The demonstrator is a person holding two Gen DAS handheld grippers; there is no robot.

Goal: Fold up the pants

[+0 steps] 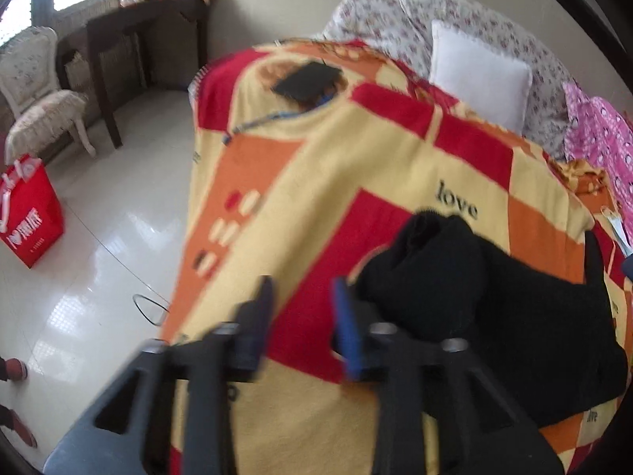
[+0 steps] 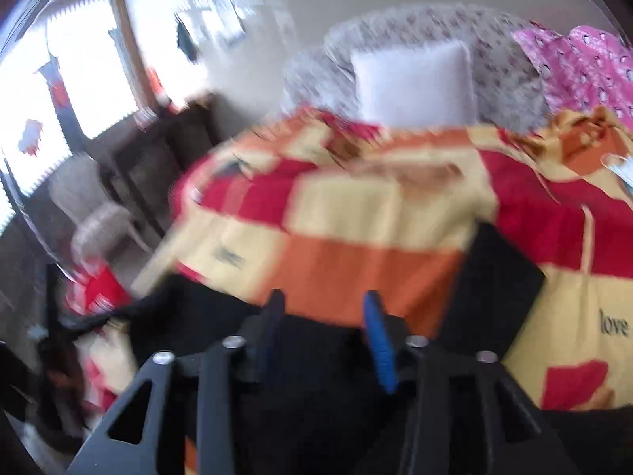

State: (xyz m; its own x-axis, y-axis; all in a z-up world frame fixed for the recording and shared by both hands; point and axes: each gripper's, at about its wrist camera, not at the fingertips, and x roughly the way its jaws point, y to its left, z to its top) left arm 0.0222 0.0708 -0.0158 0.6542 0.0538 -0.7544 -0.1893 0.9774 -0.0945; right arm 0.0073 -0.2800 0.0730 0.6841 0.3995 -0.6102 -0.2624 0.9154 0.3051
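Observation:
The black pants (image 1: 494, 304) lie bunched on a red, orange and yellow checked blanket (image 1: 316, 182) that covers the bed. My left gripper (image 1: 302, 289) is open and empty, just left of the pants' near edge, above the blanket. In the right wrist view, which is blurred, my right gripper (image 2: 324, 304) is open and empty above the black pants (image 2: 316, 376), which spread under and around its fingers; one part (image 2: 494, 289) stands up at the right.
A small black item with a blue cord (image 1: 308, 81) lies at the bed's far end. A white cushion (image 1: 478, 75) leans on flowered pillows (image 1: 494, 19); pink cloth (image 1: 601, 142) is at right. A red bag (image 1: 29, 217), chair (image 1: 35, 91) and dark desk (image 1: 138, 39) stand on the floor left.

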